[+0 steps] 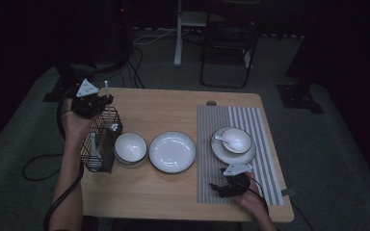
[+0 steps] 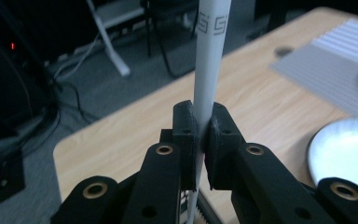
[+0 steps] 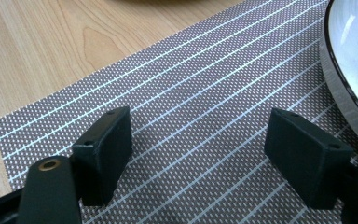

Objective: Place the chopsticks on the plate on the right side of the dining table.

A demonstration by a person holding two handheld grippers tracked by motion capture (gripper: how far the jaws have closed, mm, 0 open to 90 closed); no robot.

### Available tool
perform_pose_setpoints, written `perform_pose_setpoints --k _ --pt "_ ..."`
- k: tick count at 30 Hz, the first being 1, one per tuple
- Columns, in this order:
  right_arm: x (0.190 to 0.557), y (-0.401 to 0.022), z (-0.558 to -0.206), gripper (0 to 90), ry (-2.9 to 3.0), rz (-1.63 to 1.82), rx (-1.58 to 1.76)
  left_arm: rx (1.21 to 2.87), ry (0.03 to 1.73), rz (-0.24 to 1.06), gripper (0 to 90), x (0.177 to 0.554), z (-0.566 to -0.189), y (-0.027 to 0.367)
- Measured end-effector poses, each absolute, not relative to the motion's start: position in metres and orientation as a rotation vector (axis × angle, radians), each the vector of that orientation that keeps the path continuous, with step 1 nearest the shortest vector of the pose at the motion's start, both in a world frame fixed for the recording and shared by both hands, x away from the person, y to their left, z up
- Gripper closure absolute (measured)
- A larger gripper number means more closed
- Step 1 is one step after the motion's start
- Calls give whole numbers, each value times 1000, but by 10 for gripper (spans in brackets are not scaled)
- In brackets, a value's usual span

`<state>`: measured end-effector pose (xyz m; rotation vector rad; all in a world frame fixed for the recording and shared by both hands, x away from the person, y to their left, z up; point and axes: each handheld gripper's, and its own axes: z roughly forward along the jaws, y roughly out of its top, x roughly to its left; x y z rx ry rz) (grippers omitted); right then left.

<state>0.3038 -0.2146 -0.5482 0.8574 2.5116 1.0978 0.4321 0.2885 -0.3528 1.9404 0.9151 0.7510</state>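
My left gripper [image 2: 201,126] is shut on a slender white utensil handle [image 2: 209,60] with a grey key pattern near its top. The handle stands upright between the pads. In the high view this gripper [image 1: 105,98] hangs over the back end of a black wire basket [image 1: 103,139] at the table's left, with the handle [image 1: 106,85] poking up above it. A white spoon [image 1: 94,150] lies in the basket. My right gripper [image 3: 200,149] stands open and empty, low over the striped placemat [image 3: 191,93], near the table's front edge [image 1: 217,186].
A white bowl [image 1: 130,148] and a dark-rimmed white plate [image 1: 172,151] sit mid-table beside the basket. On the placemat [image 1: 212,144] a plate [image 1: 217,150] bears a small bowl [image 1: 238,139] with a spoon [image 1: 220,139]. That plate's rim [image 3: 349,84] lies right of my right jaw. Chair and stand legs stand beyond the table.
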Motion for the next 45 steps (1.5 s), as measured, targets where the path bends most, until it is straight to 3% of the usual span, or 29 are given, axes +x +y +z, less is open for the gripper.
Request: perform_pose_setpoints --k 10,27,45 --pt "304 -215 -548 227 2512 1098 858 1870 870 791 844 423 -340 286" --pt "304 -215 -548 227 2512 1098 858 1886 795 886 845 415 -308 251" --pt "304 -215 -548 227 2512 1097 857 1943 690 758 844 418 -320 200"
